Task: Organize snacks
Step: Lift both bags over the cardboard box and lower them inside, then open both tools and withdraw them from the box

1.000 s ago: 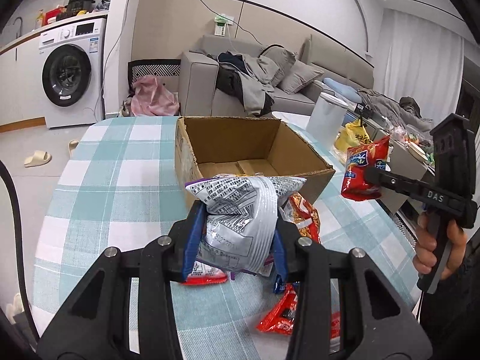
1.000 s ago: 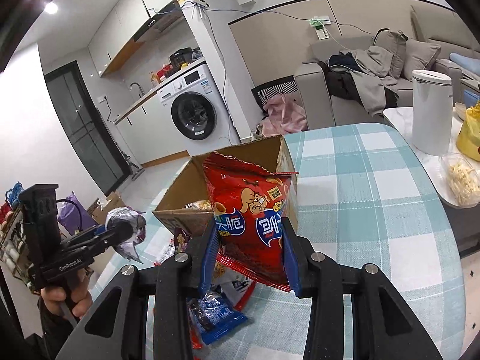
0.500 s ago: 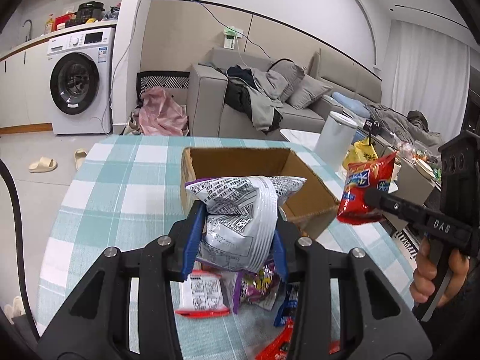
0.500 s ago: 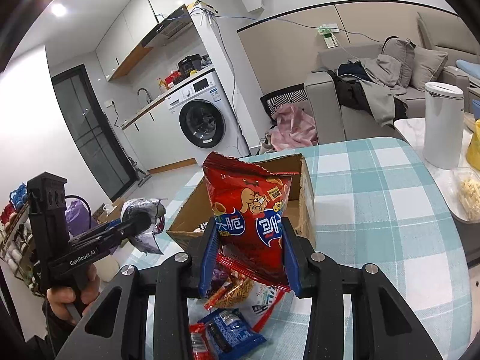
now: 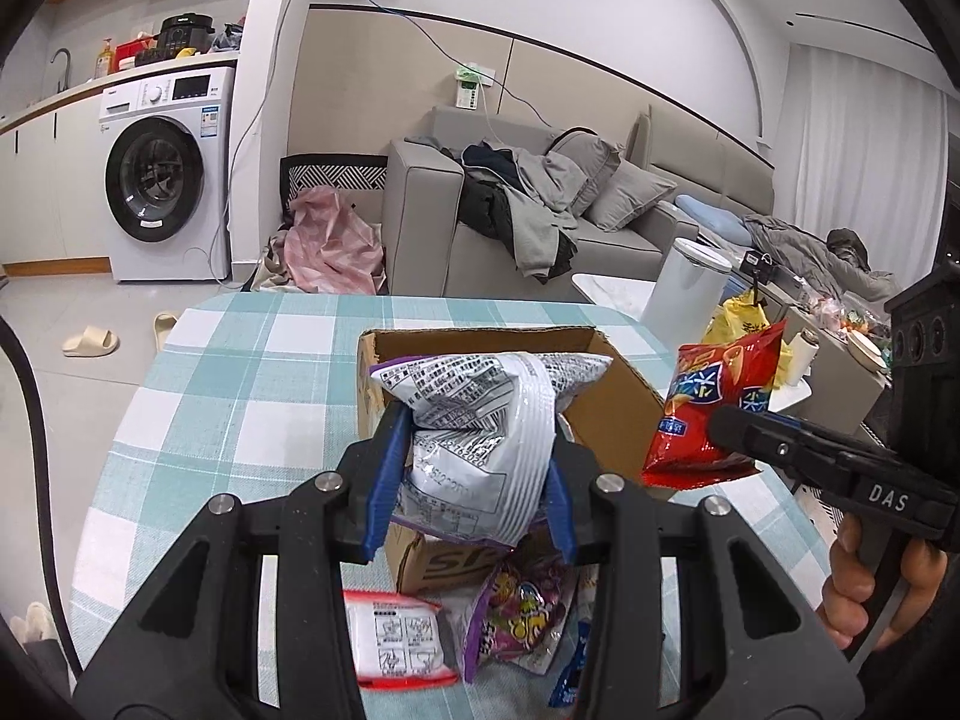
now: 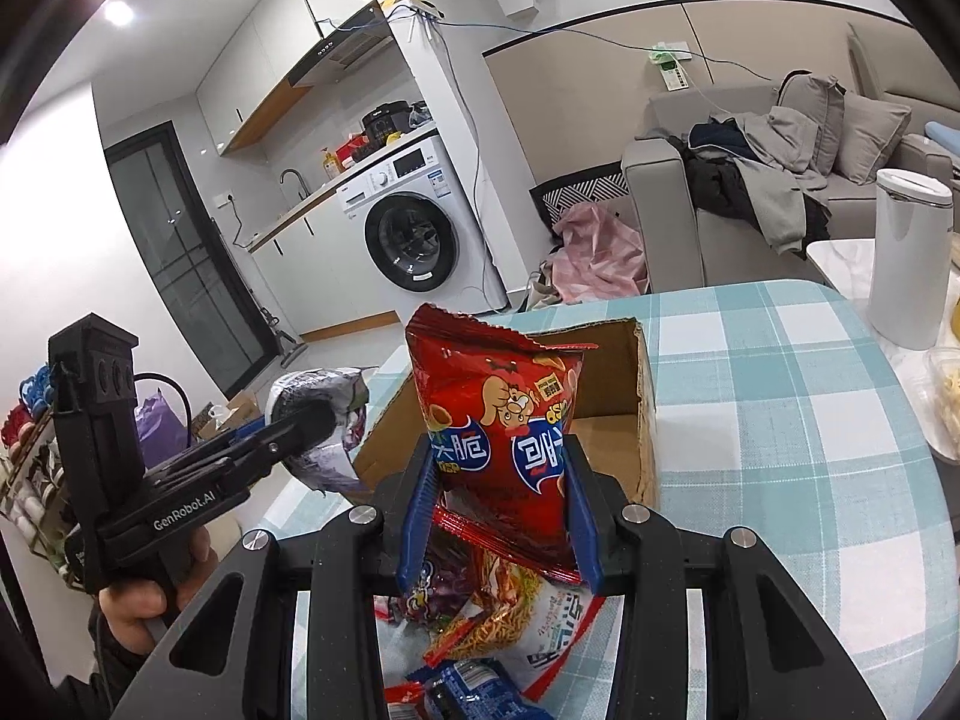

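White washing machine [image 5: 161,192] against the far wall, pink cloth heap [image 5: 332,246] on the floor beside a grey sofa [image 5: 540,210] piled with clothes. Beige slippers [image 5: 90,341] on the tiles. White bin [image 6: 912,255] past the checked tablecloth [image 5: 240,372]. Cooker [image 6: 387,121] on top of the washer.

1. The silver snack bag [image 5: 480,438] looks like crinkly foil-type plastic, shiny, with creases all over.
2. The red snack bag [image 6: 504,444] is glossy plastic film with a jagged crimped top edge.
3. The cardboard box [image 5: 606,414] is plain matt brown card, and its cut edges look rough.
4. The tablecloth [image 5: 240,384] looks like woven cloth, matt teal-and-white check.
5. The left gripper [image 5: 468,489] is matt black plastic with blue pads [image 5: 384,480] and shiny metal screw heads.
6. The right gripper [image 6: 501,507] has the same matt black plastic body.
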